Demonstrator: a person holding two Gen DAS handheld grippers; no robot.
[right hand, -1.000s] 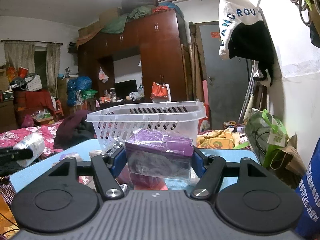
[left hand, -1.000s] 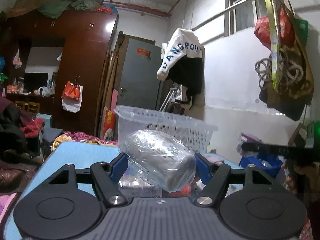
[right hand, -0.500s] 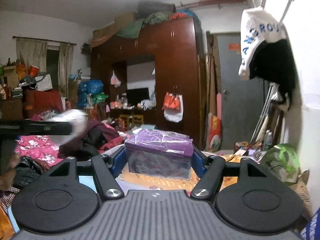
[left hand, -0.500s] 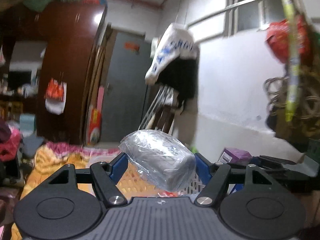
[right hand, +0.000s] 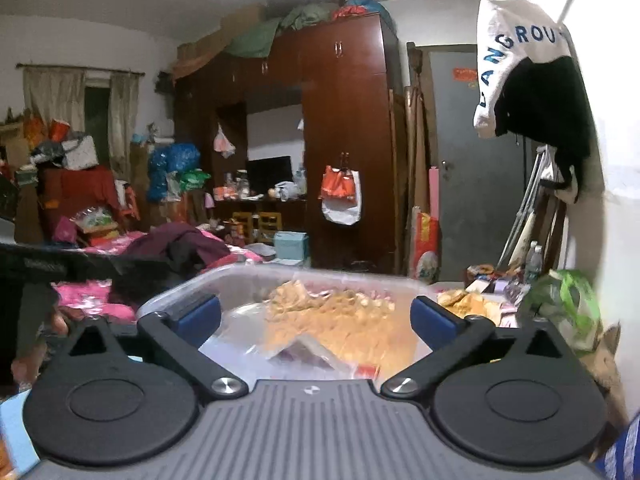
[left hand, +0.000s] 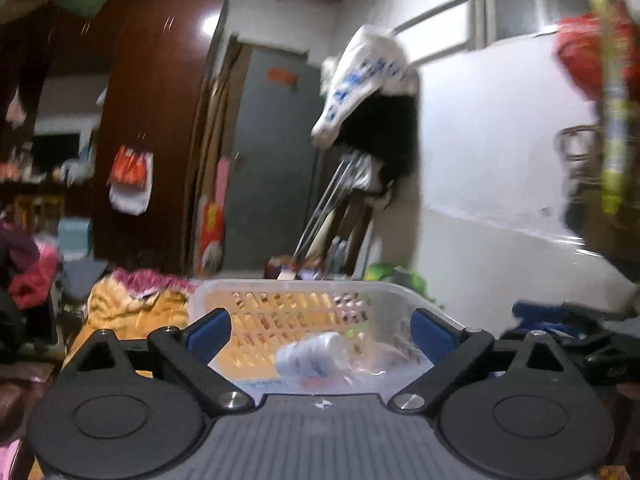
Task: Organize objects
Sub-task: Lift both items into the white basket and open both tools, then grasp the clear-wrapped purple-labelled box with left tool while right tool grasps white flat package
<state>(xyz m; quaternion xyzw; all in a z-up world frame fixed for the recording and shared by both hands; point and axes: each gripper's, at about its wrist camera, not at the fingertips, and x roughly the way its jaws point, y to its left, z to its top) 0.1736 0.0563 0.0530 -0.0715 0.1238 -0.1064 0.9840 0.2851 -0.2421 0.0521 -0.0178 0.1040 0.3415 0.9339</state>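
Note:
My left gripper point(left hand: 322, 332) hovers over the white plastic basket point(left hand: 296, 292), its jaws opening wide with nothing between the blue pads point(left hand: 210, 330). The silver plastic-wrapped roll point(left hand: 316, 358) lies below in the basket, blurred. In the right wrist view my right gripper point(right hand: 316, 316) is also above the basket point(right hand: 240, 276), jaws opening and empty. Under it the purple wrapped box point(right hand: 308, 352) shows as a blur inside the basket. The right gripper point(left hand: 580, 320) shows at the right edge of the left view, and the left gripper point(right hand: 40, 264) at the left edge of the right view.
A dark wooden wardrobe point(right hand: 344, 140) and a grey door point(left hand: 272, 160) stand behind. A white and black jacket point(right hand: 528, 80) hangs on the right wall. Yellow bedding point(left hand: 132, 308) lies behind the basket, a green bag point(right hand: 568, 304) at the right, clothes point(right hand: 180, 244) at the left.
Both grippers rose and moved forward over the basket, then let go. The silver roll and the purple box left the jaws and dropped into the basket.

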